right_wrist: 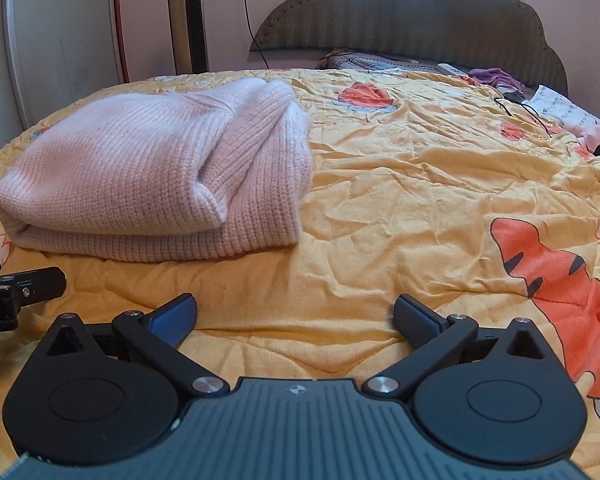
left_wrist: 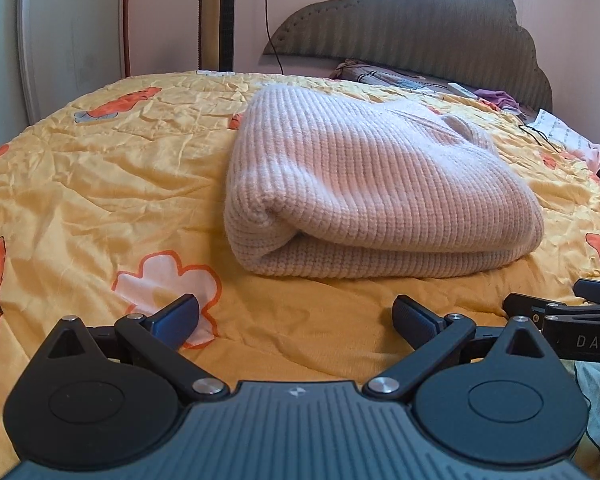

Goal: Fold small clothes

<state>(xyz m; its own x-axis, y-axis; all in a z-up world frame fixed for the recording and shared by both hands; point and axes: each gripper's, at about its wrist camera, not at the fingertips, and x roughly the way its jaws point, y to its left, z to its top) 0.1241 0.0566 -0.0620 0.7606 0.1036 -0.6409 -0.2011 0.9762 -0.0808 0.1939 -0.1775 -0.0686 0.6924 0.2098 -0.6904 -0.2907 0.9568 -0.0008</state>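
A pale pink ribbed knit sweater (left_wrist: 364,184) lies folded in a thick bundle on the yellow cartoon-print bedspread (left_wrist: 100,168). In the right wrist view the sweater (right_wrist: 152,184) sits to the left. My left gripper (left_wrist: 296,320) is open and empty, a short way in front of the sweater's near fold. My right gripper (right_wrist: 296,320) is open and empty, over bare bedspread (right_wrist: 400,200) to the right of the sweater. The right gripper's body shows at the left view's right edge (left_wrist: 572,320); the left gripper's body shows at the right view's left edge (right_wrist: 16,292).
A grey scalloped headboard (left_wrist: 420,28) stands at the far end with pillows, a white remote (left_wrist: 462,90) and purple cloth (left_wrist: 498,98) below it. A tower fan (right_wrist: 188,16) and a hanging black cable (right_wrist: 252,20) are by the far wall. A thin black cord (right_wrist: 524,110) lies at far right.
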